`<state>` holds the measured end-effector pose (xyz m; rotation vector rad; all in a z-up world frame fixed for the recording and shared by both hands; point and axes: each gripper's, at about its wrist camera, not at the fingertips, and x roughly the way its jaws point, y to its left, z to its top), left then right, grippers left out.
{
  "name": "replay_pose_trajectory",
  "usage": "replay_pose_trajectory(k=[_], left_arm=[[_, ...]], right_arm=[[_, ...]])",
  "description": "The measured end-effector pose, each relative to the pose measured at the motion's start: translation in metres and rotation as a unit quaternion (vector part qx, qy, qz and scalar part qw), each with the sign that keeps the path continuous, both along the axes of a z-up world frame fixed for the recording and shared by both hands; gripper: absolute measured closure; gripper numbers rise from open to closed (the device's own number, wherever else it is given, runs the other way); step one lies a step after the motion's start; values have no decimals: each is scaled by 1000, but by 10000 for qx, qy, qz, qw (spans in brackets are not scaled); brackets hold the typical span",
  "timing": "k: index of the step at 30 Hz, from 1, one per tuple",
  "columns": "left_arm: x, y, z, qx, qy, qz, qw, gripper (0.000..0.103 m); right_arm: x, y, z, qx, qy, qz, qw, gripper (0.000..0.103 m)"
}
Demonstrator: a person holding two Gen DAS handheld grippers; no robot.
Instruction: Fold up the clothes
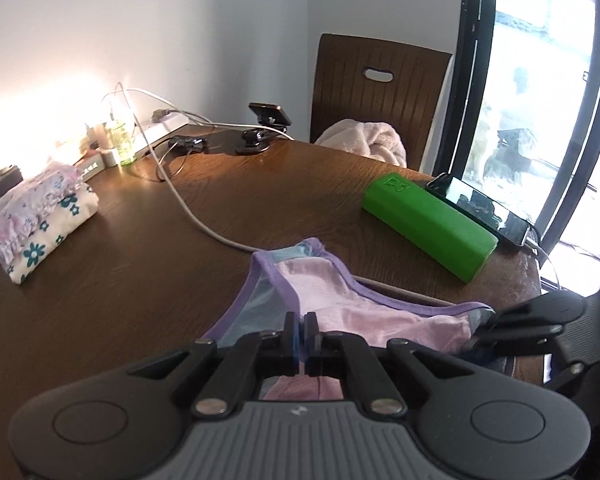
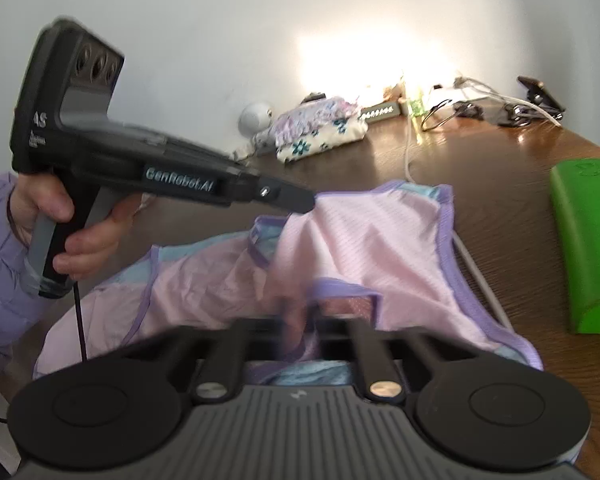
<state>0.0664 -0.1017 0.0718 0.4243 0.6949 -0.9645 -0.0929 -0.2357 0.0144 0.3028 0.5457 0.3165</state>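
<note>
A pink garment (image 1: 380, 312) with purple trim and pale blue panels lies on the brown table (image 1: 148, 280), lifted at two places. My left gripper (image 1: 302, 320) is shut on the garment's near purple edge. In the right wrist view this left gripper (image 2: 309, 203), held by a hand in a lilac sleeve, pinches up a peak of the pink garment (image 2: 380, 240). My right gripper (image 2: 304, 316) is blurred and shut on the trimmed edge close to the camera. From the left wrist view the right gripper (image 1: 482, 332) grips the garment's right corner.
A folded floral pile (image 1: 40, 216) sits at the table's far left. A green case (image 1: 428, 224) and a phone (image 1: 484, 208) lie on the right by the window. A white cable (image 1: 196, 216) crosses the table. Bottles, a phone stand and a chair (image 1: 380, 92) holding a towel stand behind.
</note>
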Motion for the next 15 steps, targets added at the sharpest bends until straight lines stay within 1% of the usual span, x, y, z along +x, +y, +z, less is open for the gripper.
replay_pose_trajectory(k=[1,3,6,9,12,13,14,15], left_arm=[[0,-1,0,4,-10,0,10000,102],[-1,1,1,-11,-42,-1,10000,102],[-2,4,0,-18,-53,7,10000,103],[-2,11,-3,12,-50,97,9999,103],[0,24,-8,73,13,330,9994,103],[1,30,-10,92,73,429,9990,101],[3,35,-11,83,194,505,9985,101],[5,39,-12,34,343,548,9979,97]], right_arm=[[-3,2,1,-28,-51,41,10000,101],[-19,7,8,-209,-416,42,9989,101],[-36,20,14,-498,-882,414,9940,101],[-34,40,12,-877,-903,781,9890,101],[-26,58,6,-1088,-690,1024,9864,101],[-25,61,3,-1164,-609,1042,9858,101],[-24,59,2,-1117,-509,954,9878,101],[-23,57,1,-1066,-409,863,9897,100]])
